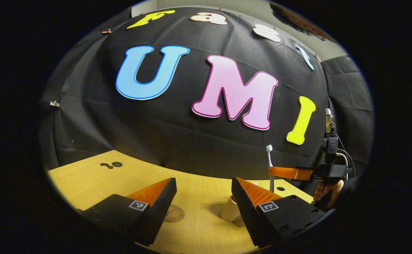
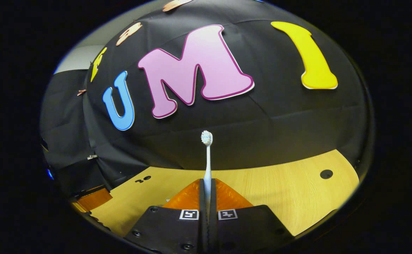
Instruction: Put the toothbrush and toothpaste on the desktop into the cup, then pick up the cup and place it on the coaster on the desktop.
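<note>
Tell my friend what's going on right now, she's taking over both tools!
Right tool: shut on the toothbrush, held upright with the bristles on top, above the desktop.
Left tool: open, holding nothing, low over the desktop near the cup and the coaster.
Cup stands on the desktop beside the coaster, not on it.
Done: toothbrush picked up.
Left: drop the toothbrush into the cup, add the toothpaste, then set the cup on the coaster.

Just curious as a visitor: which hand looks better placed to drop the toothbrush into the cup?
The right gripper: it is clamped on the upright white toothbrush, raised above the pale cup on the wooden desktop. The left gripper is open, holding nothing.
</note>
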Demonstrator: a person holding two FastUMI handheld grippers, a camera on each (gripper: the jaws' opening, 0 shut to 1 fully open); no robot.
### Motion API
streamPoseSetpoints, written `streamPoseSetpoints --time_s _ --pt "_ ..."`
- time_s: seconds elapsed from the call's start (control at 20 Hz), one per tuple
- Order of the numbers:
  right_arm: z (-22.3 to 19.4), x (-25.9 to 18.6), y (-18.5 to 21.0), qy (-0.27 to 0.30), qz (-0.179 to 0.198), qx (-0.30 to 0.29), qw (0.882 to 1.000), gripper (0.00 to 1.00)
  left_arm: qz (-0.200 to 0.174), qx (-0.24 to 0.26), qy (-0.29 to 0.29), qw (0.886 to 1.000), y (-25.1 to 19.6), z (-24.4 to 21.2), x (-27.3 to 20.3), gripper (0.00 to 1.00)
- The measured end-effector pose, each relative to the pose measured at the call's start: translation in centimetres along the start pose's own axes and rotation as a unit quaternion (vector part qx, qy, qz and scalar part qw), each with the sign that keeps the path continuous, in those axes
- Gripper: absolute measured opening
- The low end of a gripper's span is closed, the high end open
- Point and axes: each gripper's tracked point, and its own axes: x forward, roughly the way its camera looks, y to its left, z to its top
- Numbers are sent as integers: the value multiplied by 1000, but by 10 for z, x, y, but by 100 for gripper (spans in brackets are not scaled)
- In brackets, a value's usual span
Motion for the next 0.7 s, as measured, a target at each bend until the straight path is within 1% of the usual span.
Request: streamPoseSetpoints --time_s 0.1,0.4,0.65,0.7 --pt "0 7 1 -17 9 -12 1000 5 2 1 8 1000 3 -5 -6 96" --pt "-13 37 -1 -40 13 0 999 5 -7 16 30 999 1 -19 -21 96" --pt "-32 46 3 -35 22 2 999 6 -10 17 41 999 2 -31 -22 96" --pt "-31 44 4 -37 26 5 999 8 -9 16 41 999 3 -31 -22 96"
